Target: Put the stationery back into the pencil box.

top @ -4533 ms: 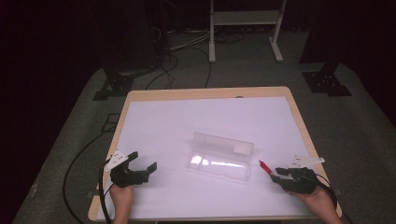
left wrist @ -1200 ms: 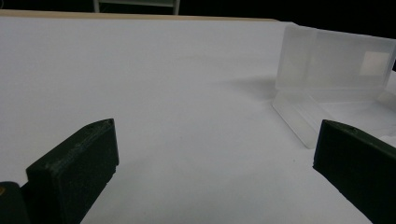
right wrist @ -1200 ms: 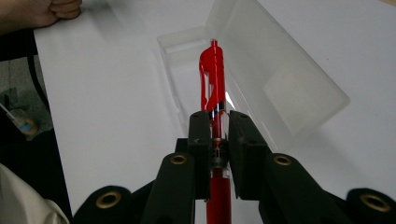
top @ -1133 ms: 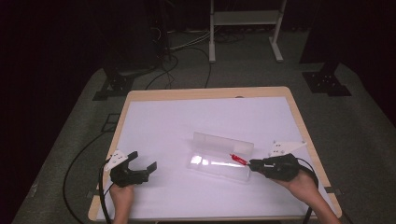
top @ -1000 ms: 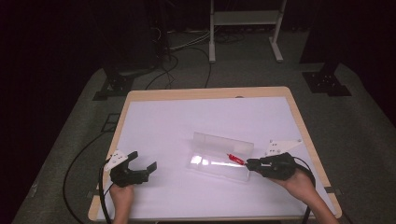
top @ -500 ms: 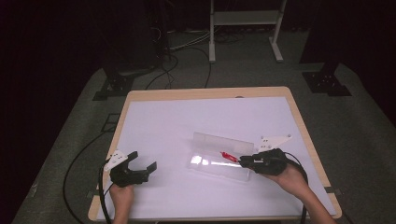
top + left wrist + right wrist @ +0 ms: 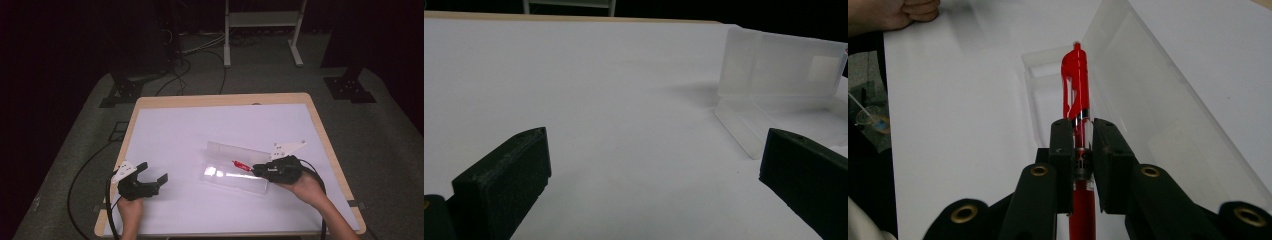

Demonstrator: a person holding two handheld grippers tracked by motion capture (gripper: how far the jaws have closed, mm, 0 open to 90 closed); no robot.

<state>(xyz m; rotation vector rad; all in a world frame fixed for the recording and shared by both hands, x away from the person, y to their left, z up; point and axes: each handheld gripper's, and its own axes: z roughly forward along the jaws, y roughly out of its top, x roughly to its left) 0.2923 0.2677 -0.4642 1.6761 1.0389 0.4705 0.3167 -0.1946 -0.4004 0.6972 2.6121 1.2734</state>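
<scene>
Over the open clear case (image 7: 234, 170) on the desk (image 7: 200, 125), from the high view, a red pen (image 7: 241, 165) is held by the right hand-held gripper (image 7: 260, 171); the left hand-held gripper (image 7: 155, 178) rests apart, jaws spread. From the right gripper view, the pen (image 7: 1076, 85) is clamped mid-barrel, pointing along the tray (image 7: 1040, 95); it is best lowered level and lengthwise before release.

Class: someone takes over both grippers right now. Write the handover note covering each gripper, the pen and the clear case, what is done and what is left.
Right gripper: shut on the red pen, held over the open clear case, pen end pointing along the tray.
Left gripper: open, resting on the white table left of the case, holding nothing.
Done: pen picked up and brought to the case.
Left, probably: lower the pen into the tray, release, then close the lid.
</scene>
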